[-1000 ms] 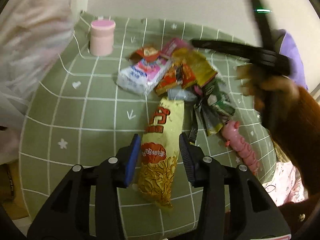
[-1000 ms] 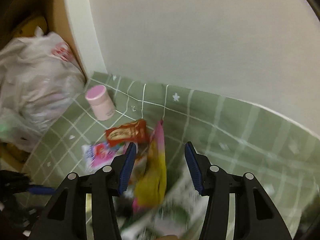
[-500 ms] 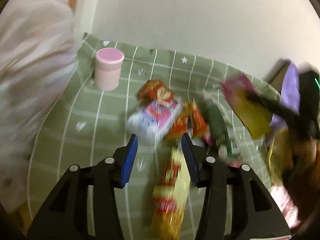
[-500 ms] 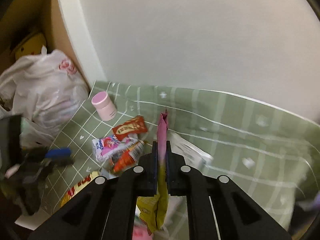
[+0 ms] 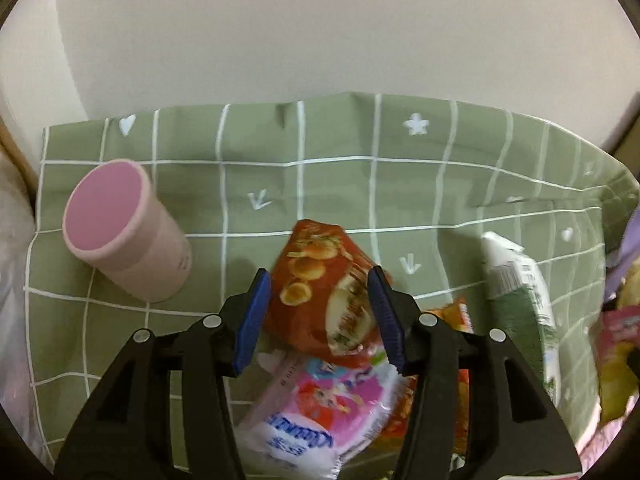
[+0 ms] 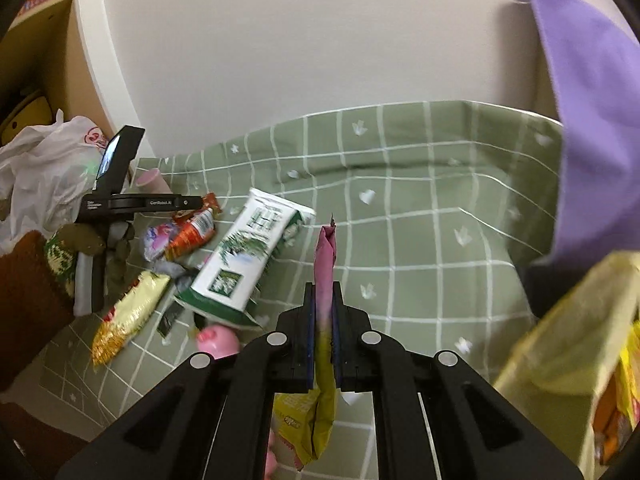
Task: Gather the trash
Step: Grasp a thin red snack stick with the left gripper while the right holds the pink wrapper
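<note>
Each view looked forward and steeply down along its own gripper. The left camera sat close over the wrappers by the pink cup [image 5: 124, 232]. The right camera stood farther back. Both shared the green checked cloth [image 6: 420, 216] and the white wall [image 5: 320, 32].

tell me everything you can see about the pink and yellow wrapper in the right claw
The pink and yellow wrapper is a thin, crinkly plastic snack packet, flattened and pinched edge-on in the shut right claw. Its pink end sticks up past the fingertips, folded to a narrow point; the yellow end with some print hangs below. It is lifted off the green checked cloth, touching only the pads.
</note>
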Action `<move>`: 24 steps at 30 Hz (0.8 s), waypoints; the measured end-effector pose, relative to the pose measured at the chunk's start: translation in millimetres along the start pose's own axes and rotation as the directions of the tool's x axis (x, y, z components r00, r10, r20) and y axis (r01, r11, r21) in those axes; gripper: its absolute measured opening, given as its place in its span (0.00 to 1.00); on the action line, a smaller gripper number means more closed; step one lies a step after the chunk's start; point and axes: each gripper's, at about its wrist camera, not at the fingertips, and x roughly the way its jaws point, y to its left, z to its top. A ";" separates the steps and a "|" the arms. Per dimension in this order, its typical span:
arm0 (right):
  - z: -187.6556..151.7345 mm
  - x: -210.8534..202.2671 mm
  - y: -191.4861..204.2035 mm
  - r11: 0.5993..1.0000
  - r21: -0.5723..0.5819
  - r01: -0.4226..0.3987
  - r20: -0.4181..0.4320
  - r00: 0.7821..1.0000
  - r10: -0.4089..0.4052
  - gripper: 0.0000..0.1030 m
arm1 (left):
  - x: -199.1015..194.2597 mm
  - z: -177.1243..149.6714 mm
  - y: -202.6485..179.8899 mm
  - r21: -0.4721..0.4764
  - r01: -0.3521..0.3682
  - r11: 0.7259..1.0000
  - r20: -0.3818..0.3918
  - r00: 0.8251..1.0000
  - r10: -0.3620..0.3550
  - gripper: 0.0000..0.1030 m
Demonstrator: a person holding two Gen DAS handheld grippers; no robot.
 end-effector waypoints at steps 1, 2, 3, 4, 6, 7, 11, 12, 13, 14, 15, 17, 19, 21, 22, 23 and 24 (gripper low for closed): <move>-2.3 -3.4 -3.6 1.000 0.011 0.004 0.002 1.000 -0.004 0.08 | -0.8 0.1 1.5 -0.015 0.015 1.000 0.004 1.000 -0.015 0.35; -3.7 -7.2 -5.9 1.000 0.019 0.009 0.005 1.000 -0.009 0.08 | -2.6 0.6 3.8 -0.044 0.043 0.998 0.004 0.999 -0.043 0.32; -5.2 -11.2 -8.8 1.000 0.027 0.014 0.009 1.000 -0.014 0.08 | -3.4 0.9 4.7 -0.056 0.050 0.997 0.001 0.999 -0.050 0.17; -6.8 -15.5 -12.2 0.999 0.033 0.017 0.014 1.000 -0.018 0.08 | -4.9 1.1 4.8 -0.064 0.053 0.997 -0.007 0.999 -0.054 0.07; -9.3 -20.6 -12.2 0.999 0.045 0.019 0.025 0.999 -0.020 0.08 | -8.5 -2.2 2.6 -0.047 0.069 0.996 -0.014 0.997 -0.070 0.03; -10.4 -24.5 -13.4 0.999 0.049 0.019 0.034 0.999 -0.020 0.08 | -10.9 -3.9 0.5 -0.034 0.076 0.997 -0.017 0.997 -0.077 0.01; -16.4 -40.7 -15.9 0.999 0.053 0.005 0.057 0.998 -0.008 0.08 | -21.4 -14.4 -8.0 0.035 0.102 0.994 -0.023 0.995 -0.101 0.07; -17.7 -43.1 -14.5 0.999 0.050 0.005 0.060 0.998 -0.008 0.08 | -19.2 -15.5 -9.4 0.054 0.101 0.993 -0.032 0.995 -0.099 0.29; -20.1 -45.7 -12.5 0.999 0.046 0.005 0.061 0.998 -0.008 0.08 | -16.9 -17.2 -10.5 0.069 0.103 0.992 -0.041 0.994 -0.100 0.51; -22.4 -47.9 -10.1 0.999 0.046 0.008 0.059 0.998 -0.011 0.08 | -13.5 -18.5 -12.0 0.085 0.111 0.990 -0.053 0.993 -0.107 0.52; -25.6 -50.3 -7.1 0.999 0.046 0.010 0.057 0.998 -0.013 0.08 | -9.8 -19.9 -13.9 0.099 0.100 0.990 -0.058 0.994 -0.094 0.52; -30.4 -54.3 -2.2 0.999 0.044 0.013 0.055 0.998 -0.015 0.08 | -4.8 -21.6 -18.0 0.106 0.104 0.989 -0.067 0.993 -0.097 0.52; -35.5 -58.2 2.2 0.999 0.039 0.023 0.055 0.998 -0.025 0.08 | -9.2 -21.4 -23.0 0.110 0.123 0.986 -0.065 0.991 -0.117 0.52; -41.4 -62.4 3.7 0.998 0.036 0.041 0.050 0.998 -0.043 0.08 | -23.7 -21.6 -26.6 0.110 0.144 0.983 -0.009 0.990 -0.143 0.52; -44.1 -64.7 2.7 0.998 0.040 0.047 0.049 0.998 -0.049 0.08 | -31.2 -22.5 -27.3 0.104 0.170 0.980 0.018 0.985 -0.173 0.52; -46.6 -66.4 0.8 0.998 0.046 0.049 0.049 0.998 -0.051 0.08 | -40.3 -23.3 -25.8 0.097 0.212 0.973 0.046 0.975 -0.217 0.52; -49.1 -68.0 -0.9 0.997 0.054 0.051 0.048 0.997 -0.053 0.08 | -45.6 -23.5 -26.3 0.100 0.232 0.967 0.062 0.969 -0.239 0.52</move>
